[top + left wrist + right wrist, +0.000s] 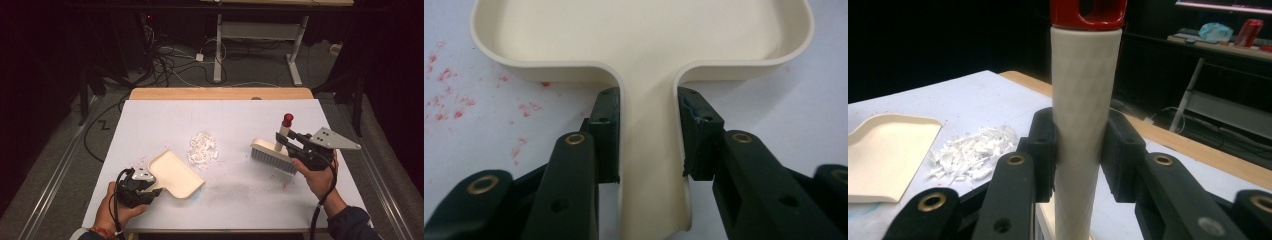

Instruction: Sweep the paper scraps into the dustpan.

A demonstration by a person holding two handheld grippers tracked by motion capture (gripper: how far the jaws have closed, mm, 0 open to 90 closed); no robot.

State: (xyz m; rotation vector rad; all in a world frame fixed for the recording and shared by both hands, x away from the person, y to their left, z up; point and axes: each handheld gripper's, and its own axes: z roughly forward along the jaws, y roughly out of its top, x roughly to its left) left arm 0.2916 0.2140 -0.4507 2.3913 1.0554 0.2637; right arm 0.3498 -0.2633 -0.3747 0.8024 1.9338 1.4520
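The left gripper (150, 191) clamps the handle of the one cream dustpan (176, 174), which lies flat on the white table (150, 120) near its front left. The right gripper (286, 140) clamps the upright cream handle of the one brush (273, 155), red-capped, bristles down at the right. Between the two tools lies one heap of white shreds (202, 149), just beyond the dustpan's open edge

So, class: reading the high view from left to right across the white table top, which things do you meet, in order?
left gripper shut on the dustpan's handle → cream dustpan → pile of white scraps → brush → right gripper shut on the brush's upright handle.
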